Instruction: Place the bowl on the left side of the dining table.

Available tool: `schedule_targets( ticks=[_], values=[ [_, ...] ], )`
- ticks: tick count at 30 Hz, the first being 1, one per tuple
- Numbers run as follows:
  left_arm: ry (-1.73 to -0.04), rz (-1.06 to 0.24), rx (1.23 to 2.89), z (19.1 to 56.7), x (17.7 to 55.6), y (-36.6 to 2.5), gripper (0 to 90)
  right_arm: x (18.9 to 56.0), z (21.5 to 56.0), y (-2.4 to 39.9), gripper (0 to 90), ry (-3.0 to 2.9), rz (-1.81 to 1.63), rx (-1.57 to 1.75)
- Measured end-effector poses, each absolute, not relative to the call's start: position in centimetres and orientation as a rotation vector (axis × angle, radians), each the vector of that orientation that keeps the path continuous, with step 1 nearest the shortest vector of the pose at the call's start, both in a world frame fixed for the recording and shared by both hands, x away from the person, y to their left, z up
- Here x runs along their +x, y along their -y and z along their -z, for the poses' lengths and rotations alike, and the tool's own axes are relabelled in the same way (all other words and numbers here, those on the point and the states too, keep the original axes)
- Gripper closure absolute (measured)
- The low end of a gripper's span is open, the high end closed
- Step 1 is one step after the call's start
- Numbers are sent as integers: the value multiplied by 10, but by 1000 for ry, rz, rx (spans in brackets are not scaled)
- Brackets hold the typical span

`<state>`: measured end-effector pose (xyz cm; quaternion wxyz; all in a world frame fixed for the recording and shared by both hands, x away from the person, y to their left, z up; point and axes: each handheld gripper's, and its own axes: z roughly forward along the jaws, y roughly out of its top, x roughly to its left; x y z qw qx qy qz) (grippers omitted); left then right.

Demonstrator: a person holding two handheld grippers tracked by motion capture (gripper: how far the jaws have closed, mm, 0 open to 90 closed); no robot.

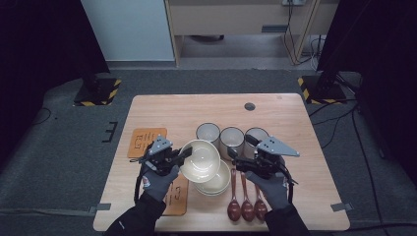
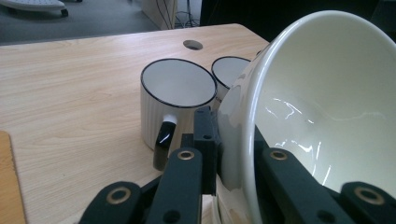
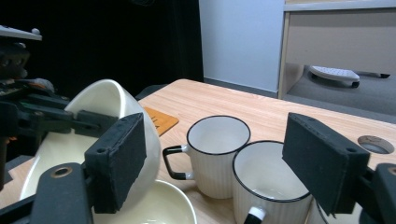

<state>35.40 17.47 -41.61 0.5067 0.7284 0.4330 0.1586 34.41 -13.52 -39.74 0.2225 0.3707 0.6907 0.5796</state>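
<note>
A cream bowl (image 1: 200, 160) hangs tilted above a stack of like bowls (image 1: 215, 185). My left gripper (image 1: 183, 155) is shut on its rim from the left. In the left gripper view the jaws of this gripper (image 2: 233, 140) pinch the wall of the bowl (image 2: 327, 102). My right gripper (image 1: 241, 147) stands open just right of the bowl, over the mugs, with nothing held. In the right gripper view the pads of that gripper (image 3: 219, 161) are wide apart, and the tilted bowl (image 3: 109, 105) lies beyond the left pad.
Three white black-rimmed mugs (image 1: 208, 133) (image 1: 231, 139) (image 1: 255, 136) stand in a row behind the bowls. Three wooden spoons (image 1: 246, 205) lie near the front edge. Orange mats (image 1: 146, 141) (image 1: 178, 194) lie on the wooden table (image 1: 172, 108), which has a cable hole (image 1: 250, 106).
</note>
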Motion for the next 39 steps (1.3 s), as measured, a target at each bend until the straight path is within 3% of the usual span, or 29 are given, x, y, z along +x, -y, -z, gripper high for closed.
schedule_targets(
  ticks=[39],
  values=[
    [-1126,-454,1608,396,362,-228,812,369,425,209,166,-1830,-1356,1176]
  ],
)
